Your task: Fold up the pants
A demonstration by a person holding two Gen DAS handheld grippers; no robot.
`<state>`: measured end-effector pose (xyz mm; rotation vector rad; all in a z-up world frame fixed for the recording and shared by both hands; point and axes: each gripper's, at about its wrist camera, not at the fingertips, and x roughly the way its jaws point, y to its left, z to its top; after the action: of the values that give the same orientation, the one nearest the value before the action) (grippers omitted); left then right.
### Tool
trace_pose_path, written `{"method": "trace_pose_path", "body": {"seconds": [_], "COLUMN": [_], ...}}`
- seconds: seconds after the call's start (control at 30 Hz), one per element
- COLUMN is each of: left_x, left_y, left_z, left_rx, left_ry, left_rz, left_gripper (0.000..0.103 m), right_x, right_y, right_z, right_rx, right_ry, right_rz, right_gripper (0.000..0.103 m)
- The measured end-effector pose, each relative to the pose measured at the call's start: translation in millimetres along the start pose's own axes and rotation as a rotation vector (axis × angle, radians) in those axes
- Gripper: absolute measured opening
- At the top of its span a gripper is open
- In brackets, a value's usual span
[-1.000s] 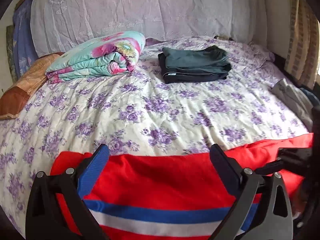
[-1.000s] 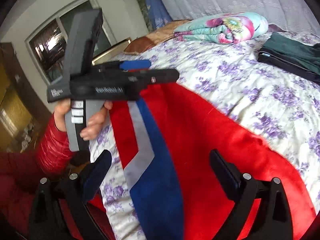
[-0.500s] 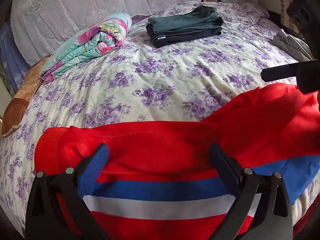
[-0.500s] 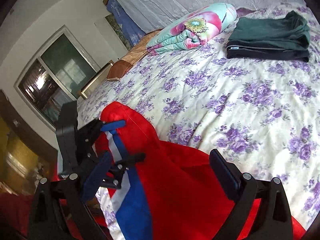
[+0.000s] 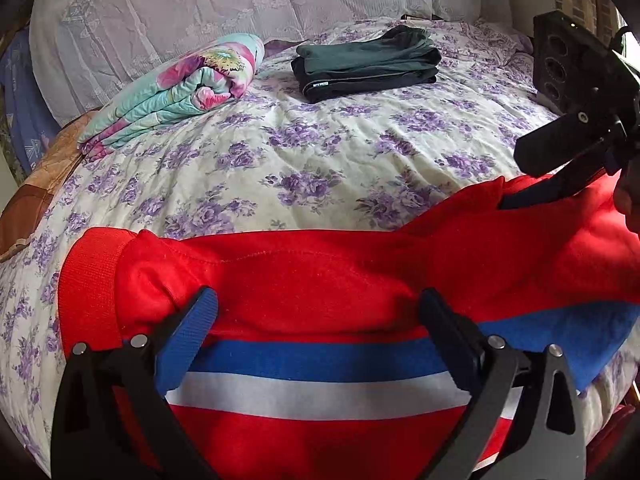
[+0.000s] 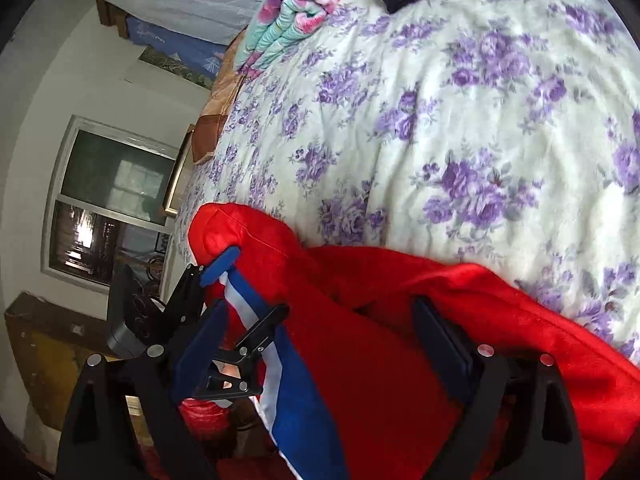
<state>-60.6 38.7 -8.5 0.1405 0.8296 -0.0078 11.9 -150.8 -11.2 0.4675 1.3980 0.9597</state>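
Presently lying bunched along the near edge of the bed (image 5: 360,152), as red pants (image 5: 320,272) with a blue and white stripe (image 5: 312,360), ribbed cuff (image 5: 88,280) pointing toward the bed's left edge in the left wrist view. Hovering right over that stripe with the left gripper (image 5: 318,300), jaws spread wide, released, cloth sitting between the fingers without being pressed. Reaching in at the pants' other end with the right gripper (image 6: 320,308), jaws having just been closing a little yet standing wide, red cloth lying between them, pads not squeezing it. Sitting farther back, toward the bed's far edge: a folded floral quilt (image 5: 180,80) near the far left corner, and a stack of dark folded clothes (image 5: 368,60) beside it, well apart from the pants.
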Motion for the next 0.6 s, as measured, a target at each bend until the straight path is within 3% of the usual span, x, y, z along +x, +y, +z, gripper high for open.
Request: {"method": "trace_pose_path", "body": {"seconds": [0.23, 0.33, 0.43, 0.5, 0.6], "left_x": [-4.6, -4.5, -6.0, -4.5, -4.7], "left_y": [-2.7, -3.6, -6.5, -3.4, 3.4], "left_z": [-6.4, -8.0, -12.1, -14.0, -14.7], "left_rx": [0.012, 0.014, 0.032, 0.011, -0.028], "left_ry": [-0.015, -0.008, -0.007, 0.008, 0.013], "left_rz": [-0.012, -0.011, -0.005, -0.03, -0.066], "left_gripper": [0.098, 0.098, 0.098, 0.098, 0.098], "right_x": [44.5, 45.5, 16.0, 17.0, 28.4], "right_y": [22.5, 23.4, 19.7, 5.0, -10.8], "right_z": [11.4, 22.9, 39.6, 55.2, 62.1], "right_rx": [0.007, 0.035, 0.007, 0.072, 0.11], "right_ry": [0.118, 0.051, -0.123, -0.118, -0.088], "right_rz": [0.101, 0.176, 0.231, 0.265, 0.247], "right_gripper": [0.094, 0.094, 0.093, 0.093, 0.086]}}
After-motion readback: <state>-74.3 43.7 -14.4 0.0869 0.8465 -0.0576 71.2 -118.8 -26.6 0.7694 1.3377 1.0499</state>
